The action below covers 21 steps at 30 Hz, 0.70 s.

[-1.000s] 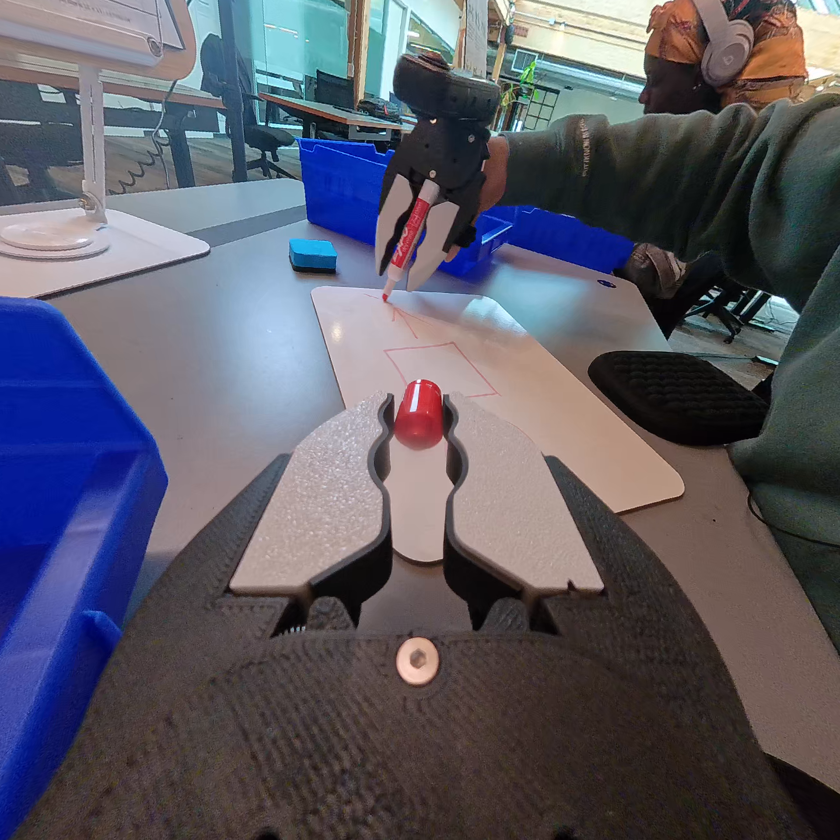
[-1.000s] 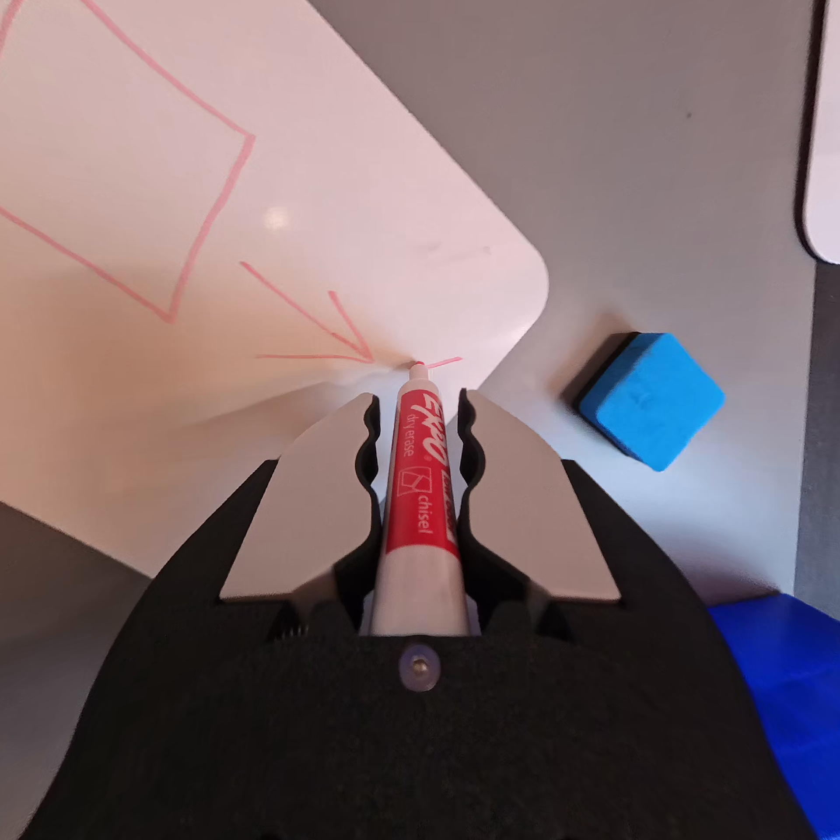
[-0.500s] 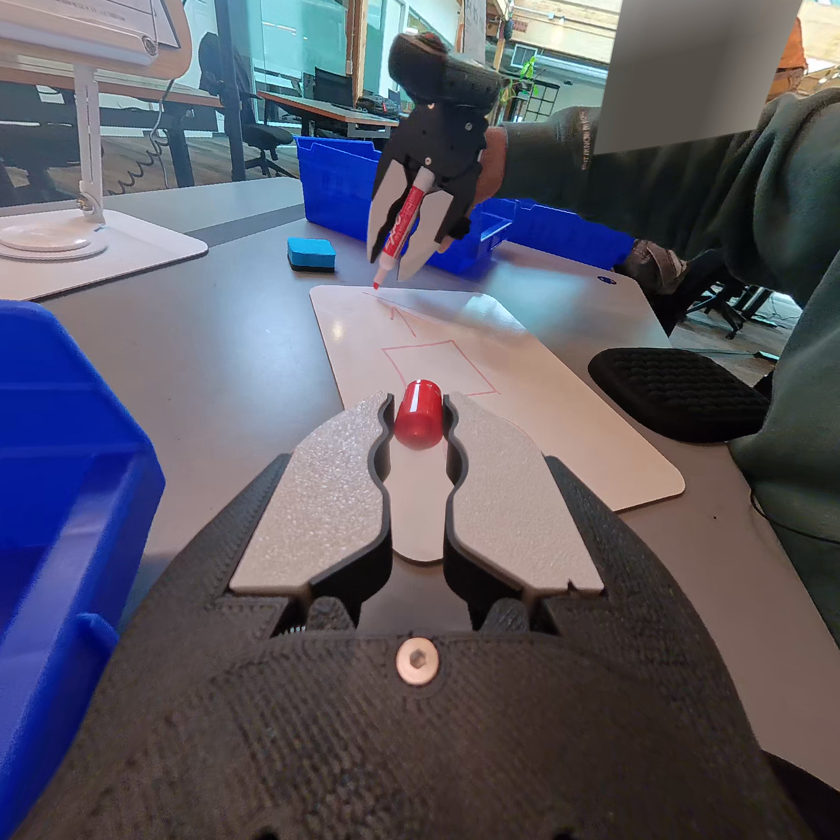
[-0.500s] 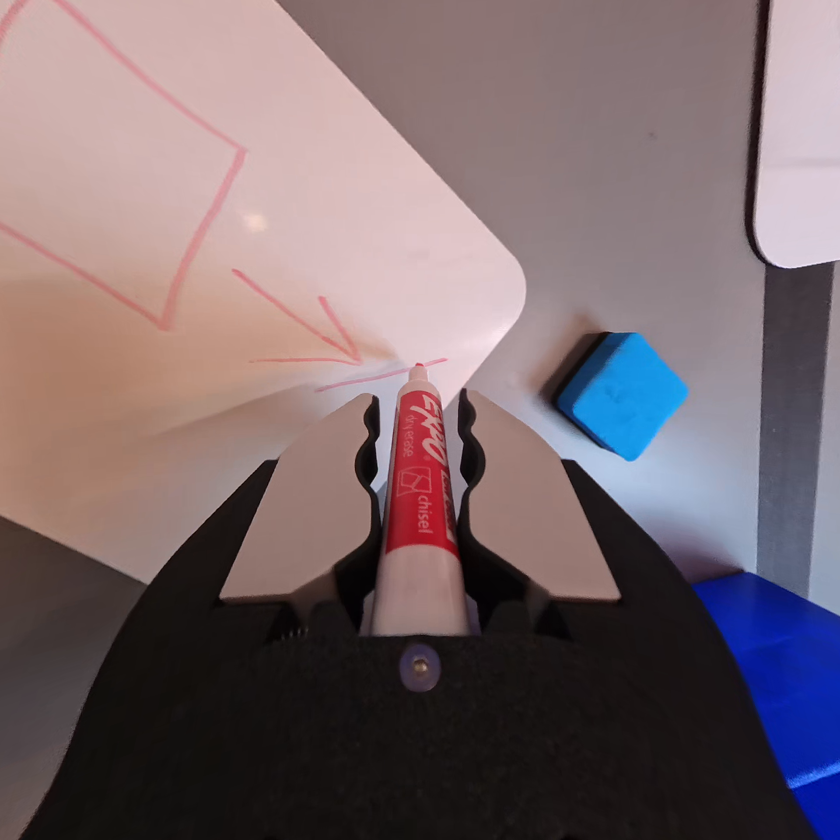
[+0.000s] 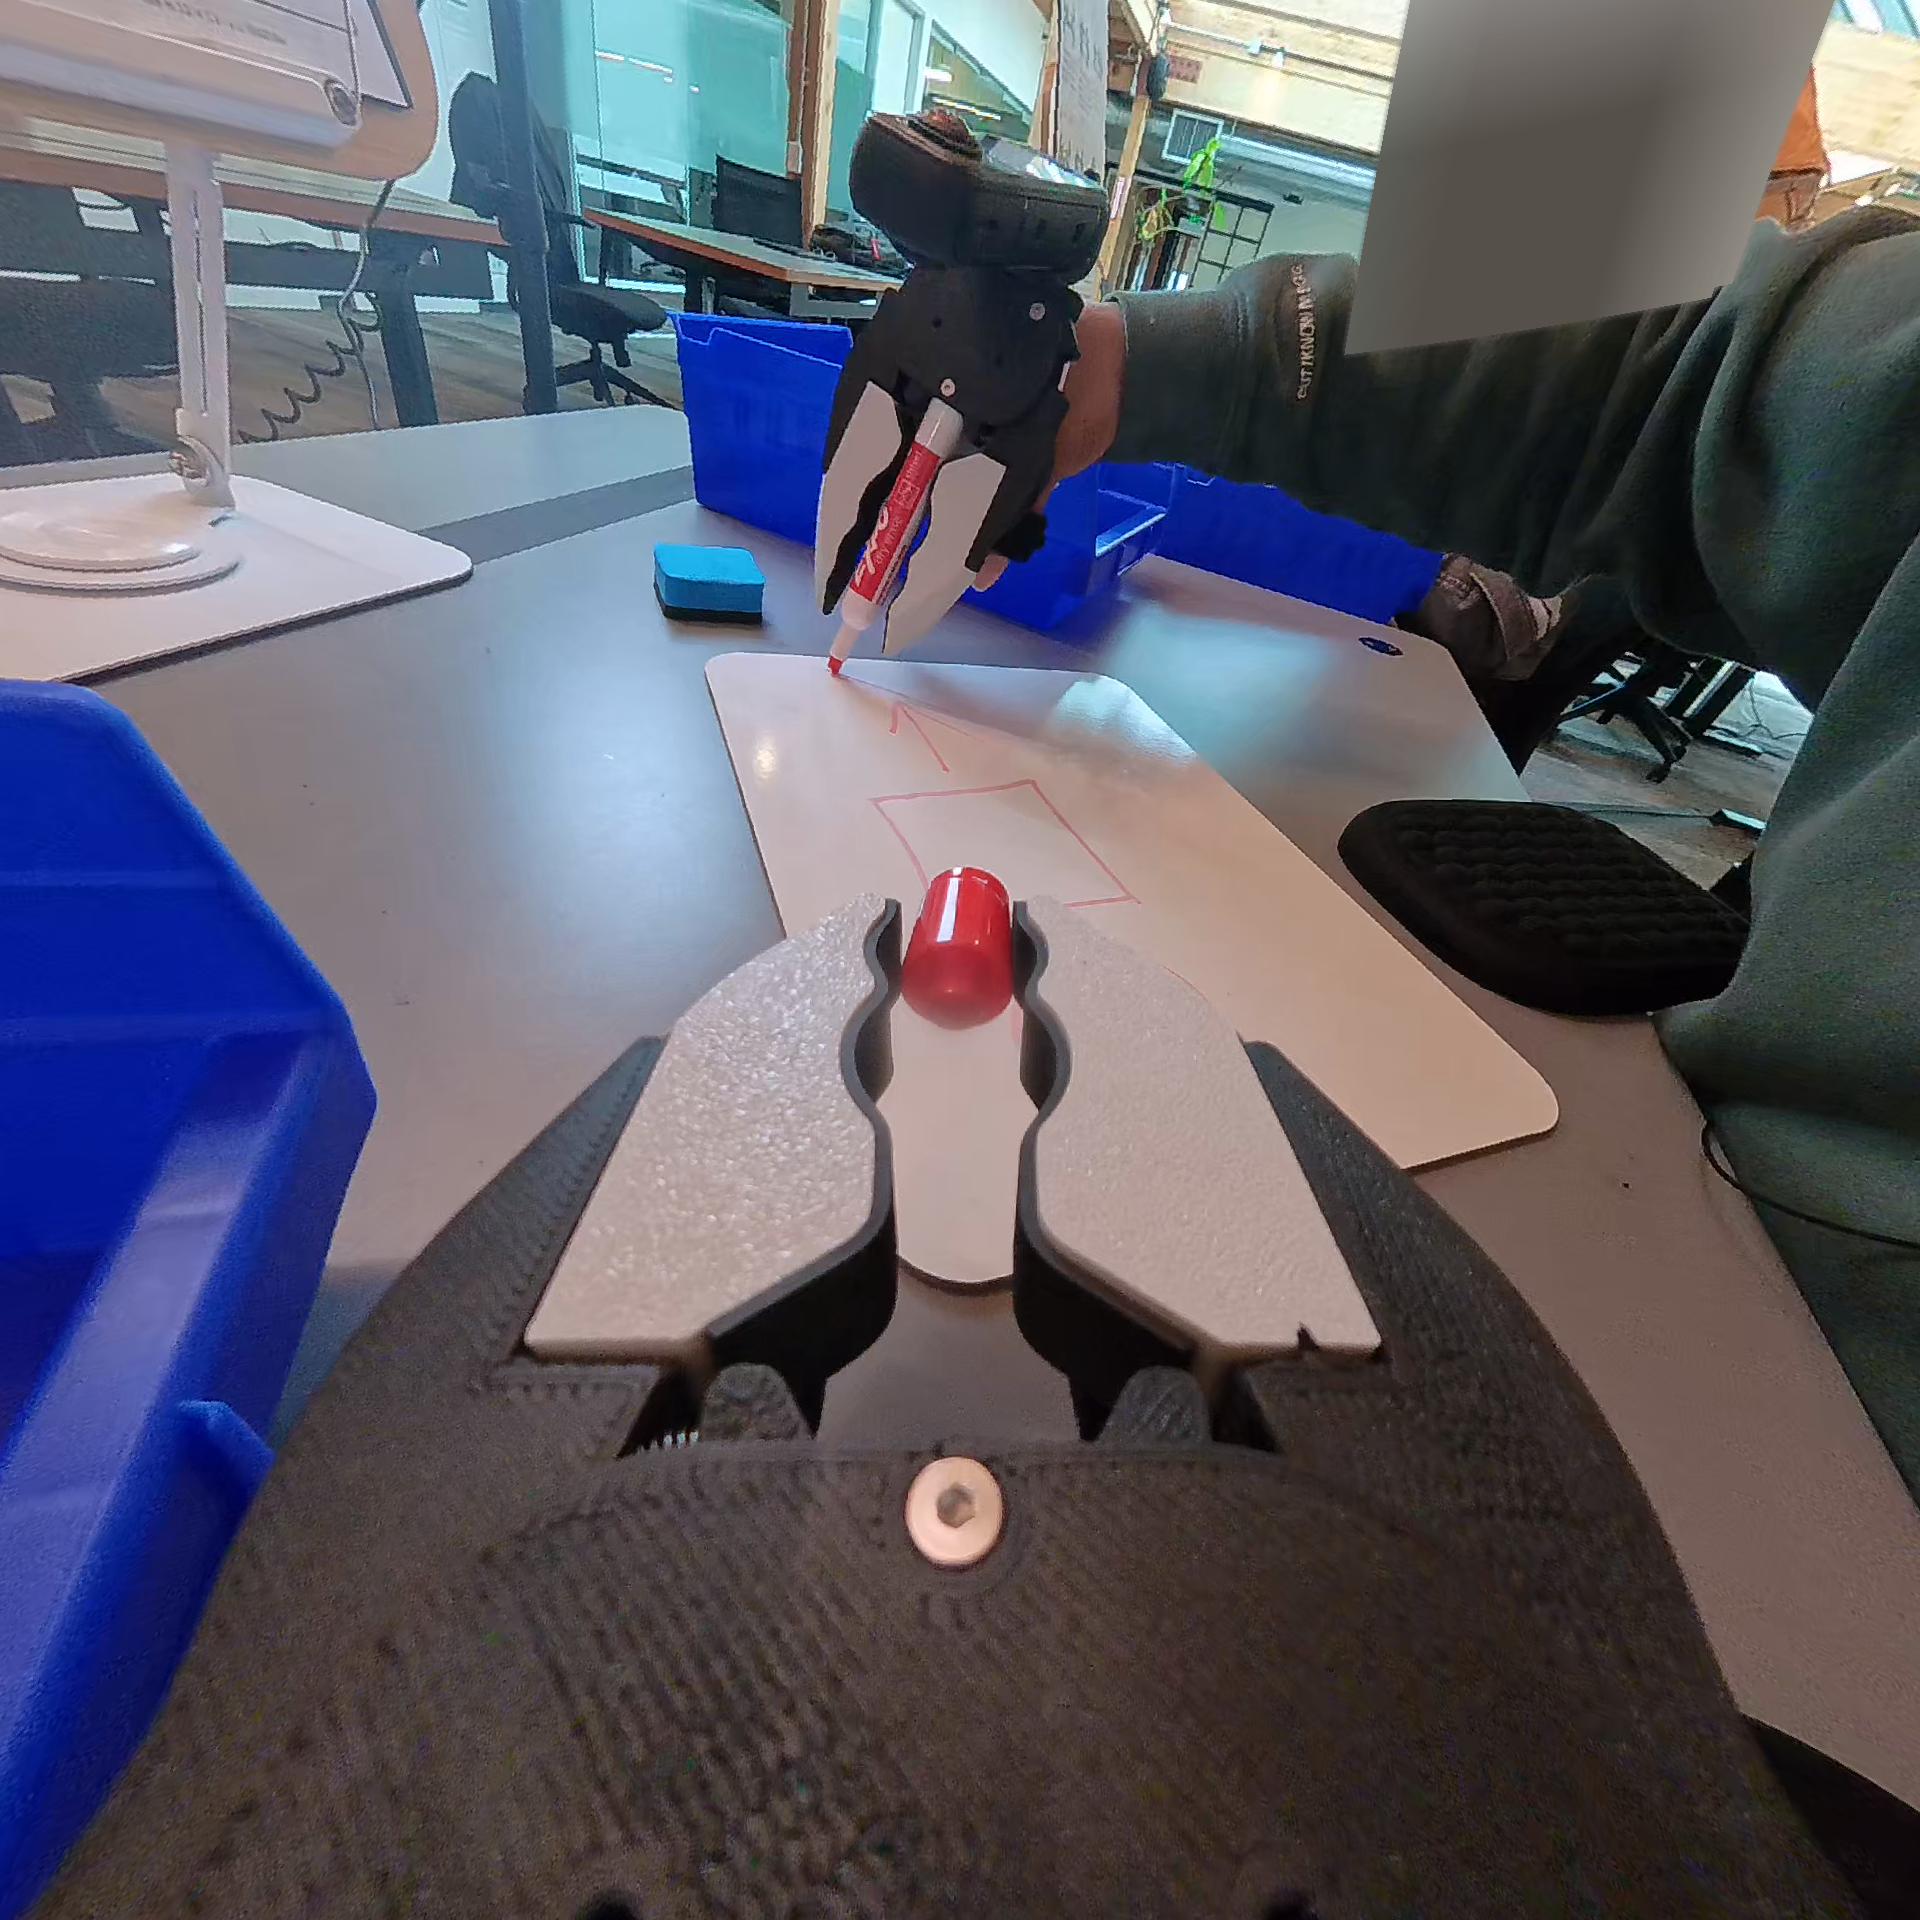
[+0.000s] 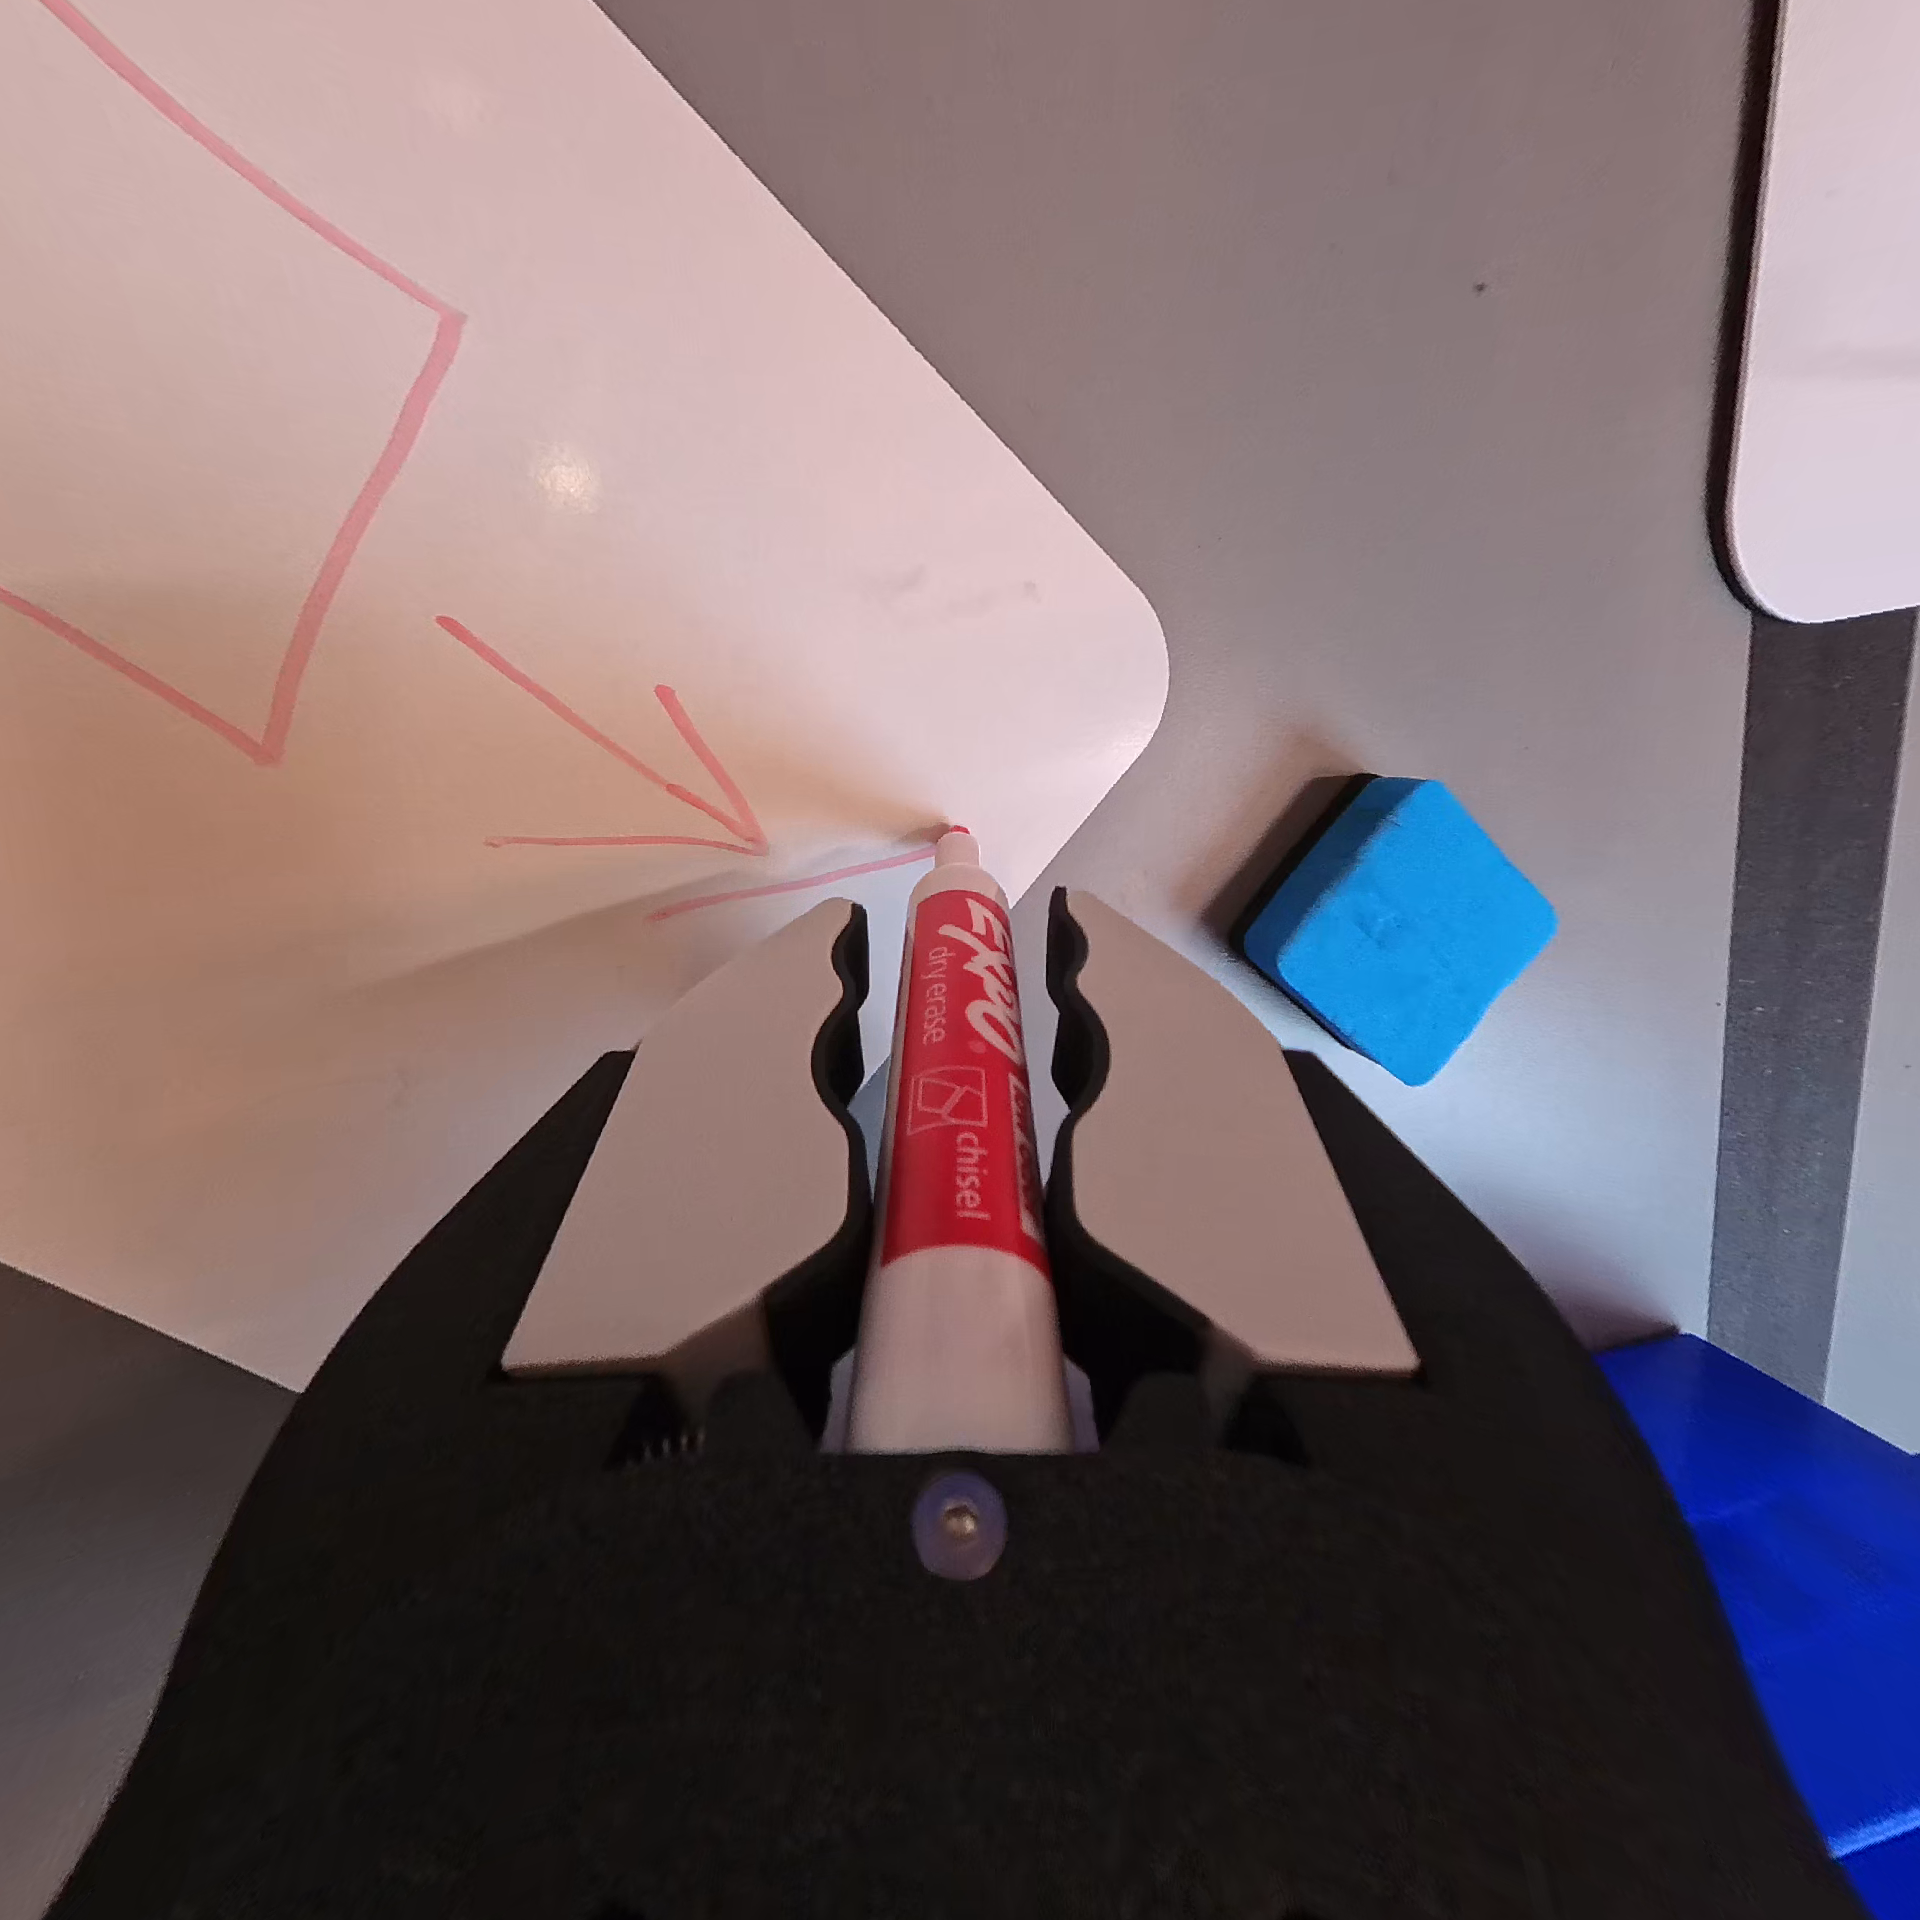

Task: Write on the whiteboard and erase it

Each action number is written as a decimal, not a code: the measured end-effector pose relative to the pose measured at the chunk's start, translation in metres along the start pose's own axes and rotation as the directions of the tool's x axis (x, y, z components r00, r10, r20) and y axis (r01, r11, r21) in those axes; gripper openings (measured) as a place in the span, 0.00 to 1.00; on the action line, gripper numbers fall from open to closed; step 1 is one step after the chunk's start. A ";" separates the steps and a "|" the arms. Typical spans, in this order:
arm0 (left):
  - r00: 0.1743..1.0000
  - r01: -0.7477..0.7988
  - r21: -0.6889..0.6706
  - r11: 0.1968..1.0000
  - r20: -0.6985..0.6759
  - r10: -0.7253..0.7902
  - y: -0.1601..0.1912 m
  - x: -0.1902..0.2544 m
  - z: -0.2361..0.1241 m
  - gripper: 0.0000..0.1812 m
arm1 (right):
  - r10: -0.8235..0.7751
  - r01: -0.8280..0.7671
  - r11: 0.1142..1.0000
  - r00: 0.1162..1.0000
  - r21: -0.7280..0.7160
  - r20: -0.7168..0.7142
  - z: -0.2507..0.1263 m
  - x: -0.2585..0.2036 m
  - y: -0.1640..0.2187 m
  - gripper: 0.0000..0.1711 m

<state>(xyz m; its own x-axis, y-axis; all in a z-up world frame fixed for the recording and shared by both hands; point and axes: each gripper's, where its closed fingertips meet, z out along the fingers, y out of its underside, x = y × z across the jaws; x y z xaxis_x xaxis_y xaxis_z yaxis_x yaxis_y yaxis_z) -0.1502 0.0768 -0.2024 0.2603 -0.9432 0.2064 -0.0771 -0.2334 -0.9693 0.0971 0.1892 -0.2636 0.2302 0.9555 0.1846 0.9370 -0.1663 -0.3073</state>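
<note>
Whiteboard point(image 6: 623, 499): your right tool point(image 6: 954, 925) clamps the red marker point(image 6: 961, 1122), tip on the board; your left tool point(image 5: 954, 935) grips the red cap point(image 5: 956, 943).

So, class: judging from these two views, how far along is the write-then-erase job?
Done: a red square and arrow are on the whiteboard. In hand: the right gripper presses the red marker tip near the board's corner; the left gripper holds the cap. Left: erasing; the blue eraser lies untouched.
</note>
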 end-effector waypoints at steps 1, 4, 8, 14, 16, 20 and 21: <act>1.000 0.000 0.000 1.000 0.000 0.000 0.000 0.000 0.000 0.11 | -0.002 0.002 1.000 1.000 -0.004 0.000 0.000 0.000 0.001 0.20; 1.000 -0.002 -0.001 1.000 0.000 0.002 0.000 0.000 0.000 0.11 | -0.005 0.005 1.000 1.000 -0.020 0.004 -0.001 -0.001 0.004 0.20; 1.000 -0.005 -0.003 1.000 -0.001 0.005 0.000 0.000 0.001 0.11 | -0.010 0.011 0.999 1.000 -0.051 0.004 -0.005 -0.004 0.011 0.20; 1.000 -0.010 -0.006 1.000 -0.002 0.010 0.001 0.001 0.001 0.11 | -0.021 0.021 0.993 1.000 -0.112 0.001 -0.011 -0.010 0.025 0.20; 1.000 -0.011 -0.007 1.000 -0.004 0.011 0.001 0.002 0.002 0.11 | -0.021 0.021 0.992 1.000 -0.128 0.002 -0.013 -0.012 0.029 0.20; 1.000 -0.016 -0.010 1.000 -0.004 0.016 0.001 0.003 0.002 0.11 | -0.025 0.024 0.988 1.000 -0.153 -0.002 -0.016 -0.015 0.036 0.20; 1.000 -0.017 -0.010 1.000 -0.005 0.017 0.001 0.003 0.002 0.11 | -0.023 0.023 0.988 1.000 -0.154 -0.003 -0.016 -0.015 0.036 0.20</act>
<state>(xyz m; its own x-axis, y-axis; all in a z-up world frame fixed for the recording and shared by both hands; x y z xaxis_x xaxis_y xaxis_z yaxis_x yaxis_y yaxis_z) -0.1474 0.0741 -0.2034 0.2544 -0.9482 0.1903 -0.0916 -0.2196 -0.9713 0.1319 0.1644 -0.2622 0.2090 0.9583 0.1948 0.9713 -0.1802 -0.1555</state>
